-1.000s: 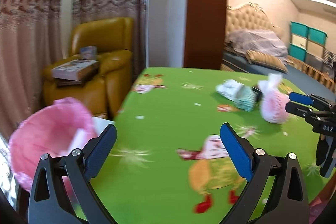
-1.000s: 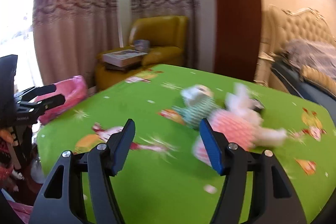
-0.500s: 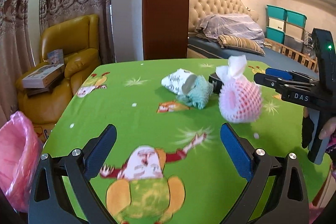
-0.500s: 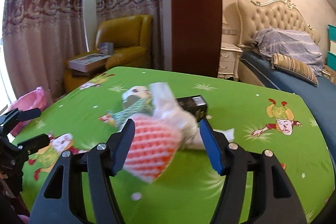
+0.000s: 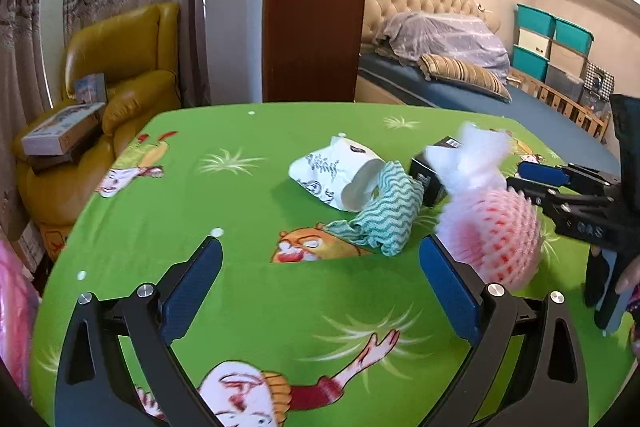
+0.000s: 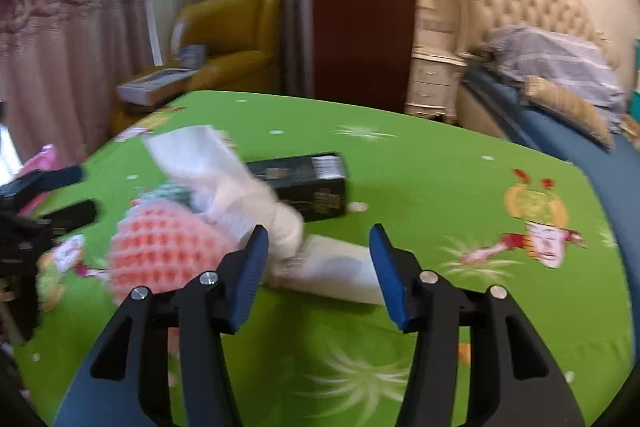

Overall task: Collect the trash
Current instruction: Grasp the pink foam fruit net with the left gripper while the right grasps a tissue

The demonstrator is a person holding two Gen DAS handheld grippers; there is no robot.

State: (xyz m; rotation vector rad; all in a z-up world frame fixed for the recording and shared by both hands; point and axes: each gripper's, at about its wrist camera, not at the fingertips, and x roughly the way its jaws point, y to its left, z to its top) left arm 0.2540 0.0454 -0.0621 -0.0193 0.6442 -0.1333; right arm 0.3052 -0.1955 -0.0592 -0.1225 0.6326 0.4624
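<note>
The right tool (image 6: 316, 259) is closing on white paper (image 6: 336, 267); nothing is gripped. At nine o'clock, the pink net ball (image 6: 164, 247) is seen. The left tool (image 5: 320, 291) is held wide open, empty.

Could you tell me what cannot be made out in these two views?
- Pink bag: cut off by the left wrist view's left edge; contents unseen.
- Black box: print blurred; white paper covers its left end.
- Right gripper, jaws closing: motion blur hides whether the pads touch the paper.
- Cup: inside unseen.
</note>
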